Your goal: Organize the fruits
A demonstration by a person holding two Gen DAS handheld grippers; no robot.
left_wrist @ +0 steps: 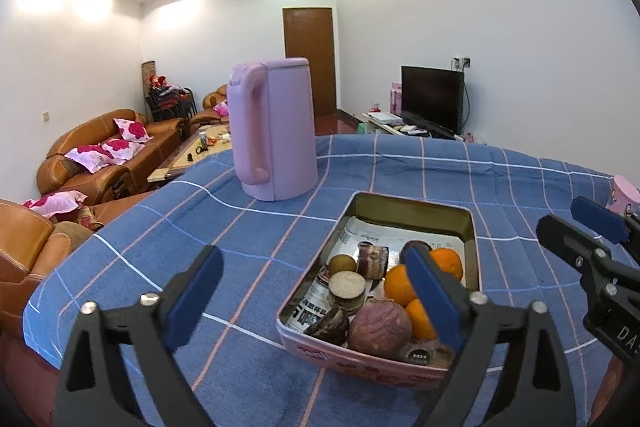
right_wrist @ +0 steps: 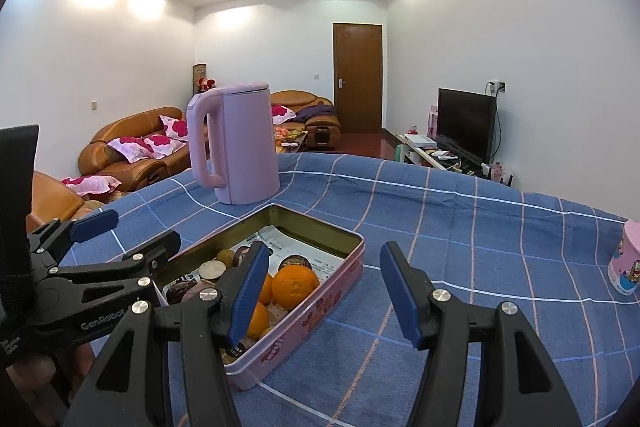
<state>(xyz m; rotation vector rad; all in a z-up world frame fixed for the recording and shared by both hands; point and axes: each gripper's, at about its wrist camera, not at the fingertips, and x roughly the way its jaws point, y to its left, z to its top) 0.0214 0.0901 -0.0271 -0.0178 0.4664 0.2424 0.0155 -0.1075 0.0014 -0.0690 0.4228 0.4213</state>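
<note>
Left gripper (left_wrist: 312, 291): our nearest tool, jaws spread wide, holding nothing; its right finger hangs over the tin's near end, above the oranges.
Right gripper (right_wrist: 326, 293): ours too, wide apart and unladen; its left finger sits over the tin, its right finger over bare cloth.
Pink tin (right_wrist: 320, 301): on the blue checked tablecloth (left_wrist: 248, 227), paper-lined.
Fruit: oranges (left_wrist: 400, 283) and a purple fruit (left_wrist: 380, 325) piled at the tin's near end.
Pink kettle (left_wrist: 276, 127): upright behind the tin, apart from it.
</note>
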